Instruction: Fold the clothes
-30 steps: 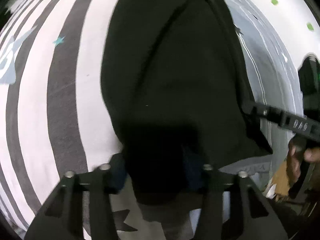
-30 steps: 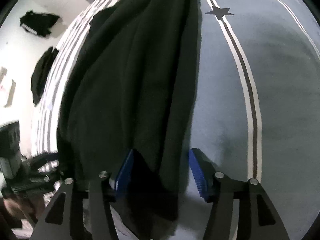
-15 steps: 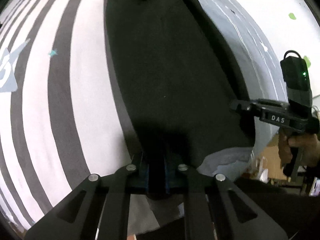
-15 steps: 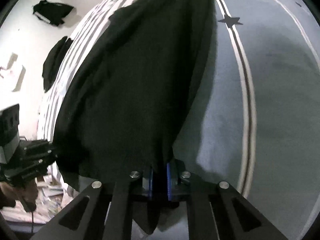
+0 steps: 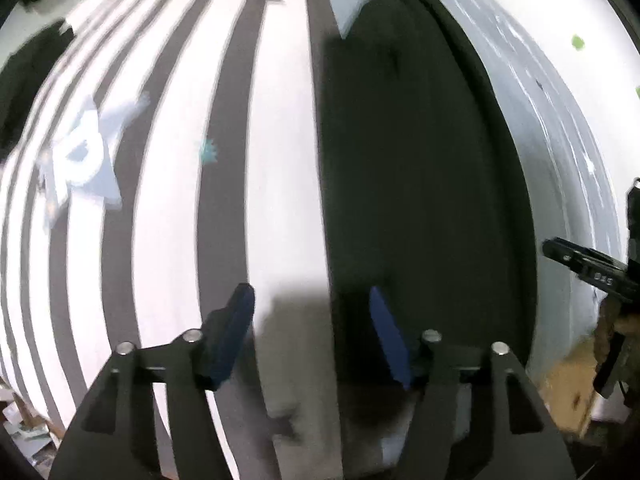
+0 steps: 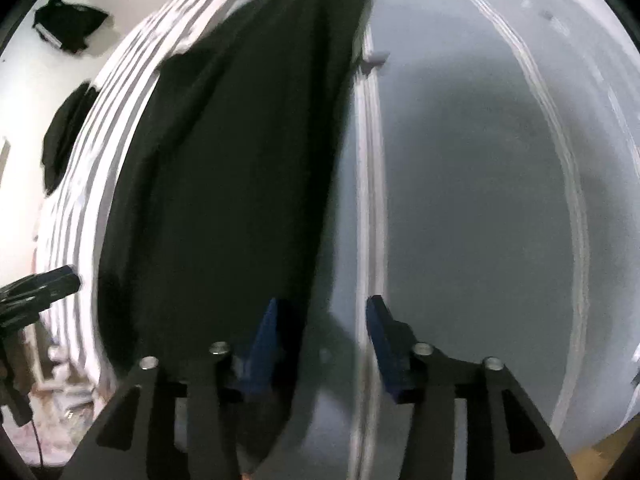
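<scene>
A long black garment (image 5: 424, 184) lies flat as a narrow folded strip on the striped bed cover (image 5: 168, 184). My left gripper (image 5: 312, 320) hovers above its near left edge, jaws opening, nothing pinched between the blue pads (image 5: 240, 320). In the right wrist view the same black garment (image 6: 240, 168) stretches away on the left. My right gripper (image 6: 320, 328) hangs over its near right edge and the grey sheet (image 6: 480, 200), jaws opening and nothing gripped. The right gripper's body (image 5: 592, 272) and a hand show at the left view's right edge.
More dark clothes (image 6: 70, 28) lie on the pale floor beyond the bed, and another dark piece (image 6: 64, 136) sits by the bed's side. A cardboard box (image 5: 568, 392) stands past the bed's near corner. The left gripper's body (image 6: 36, 288) shows at the right view's left edge.
Both grippers were shut on the garment's near end half a second ago; both have let go, opened and risen. The garment now lies flat and straightened on the bed.
</scene>
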Demonstrator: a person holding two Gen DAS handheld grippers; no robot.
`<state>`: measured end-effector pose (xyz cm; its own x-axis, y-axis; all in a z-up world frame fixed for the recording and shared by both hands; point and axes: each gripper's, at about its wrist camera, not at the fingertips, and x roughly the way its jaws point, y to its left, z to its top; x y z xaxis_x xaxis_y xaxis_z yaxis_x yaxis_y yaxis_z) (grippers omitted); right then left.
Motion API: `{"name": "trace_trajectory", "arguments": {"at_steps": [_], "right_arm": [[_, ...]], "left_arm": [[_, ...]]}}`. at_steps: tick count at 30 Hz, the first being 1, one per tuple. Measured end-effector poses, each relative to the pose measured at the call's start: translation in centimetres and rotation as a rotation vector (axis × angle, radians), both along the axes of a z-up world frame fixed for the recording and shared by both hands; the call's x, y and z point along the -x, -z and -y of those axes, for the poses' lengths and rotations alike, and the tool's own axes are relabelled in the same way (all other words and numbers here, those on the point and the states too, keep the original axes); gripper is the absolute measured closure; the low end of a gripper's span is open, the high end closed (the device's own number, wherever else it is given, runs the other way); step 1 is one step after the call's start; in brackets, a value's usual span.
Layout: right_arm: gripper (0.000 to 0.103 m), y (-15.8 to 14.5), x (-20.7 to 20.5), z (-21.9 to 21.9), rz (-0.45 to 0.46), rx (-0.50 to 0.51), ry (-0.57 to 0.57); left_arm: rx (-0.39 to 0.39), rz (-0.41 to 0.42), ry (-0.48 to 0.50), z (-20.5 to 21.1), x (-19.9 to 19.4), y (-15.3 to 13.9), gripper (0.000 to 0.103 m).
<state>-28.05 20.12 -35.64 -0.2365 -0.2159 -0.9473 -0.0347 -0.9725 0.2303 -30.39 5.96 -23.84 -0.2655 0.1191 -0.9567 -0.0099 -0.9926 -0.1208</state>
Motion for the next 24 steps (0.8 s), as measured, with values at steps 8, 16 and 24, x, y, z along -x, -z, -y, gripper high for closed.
{"name": "trace_trajectory", "arguments": {"at_steps": [8,16,24], "right_arm": [[0.057,-1.5,16.7,-4.7,-0.221,-0.050,0.081],[0.058,-2.7,35.5,-6.2,-0.343,0.005,0.095],[0.058,-0.5,47.7,-6.5,-0.326,0.118,0.104]], "left_arm": [[-0.029,-0.256,0.047,-3.5,15.8,1.1,0.045],[-0.081,-0.343,0.158,-12.0,33.9,2.6,0.045],[-0.107,-0.321,0.195,-15.5,42.5,4.6,0.045]]}}
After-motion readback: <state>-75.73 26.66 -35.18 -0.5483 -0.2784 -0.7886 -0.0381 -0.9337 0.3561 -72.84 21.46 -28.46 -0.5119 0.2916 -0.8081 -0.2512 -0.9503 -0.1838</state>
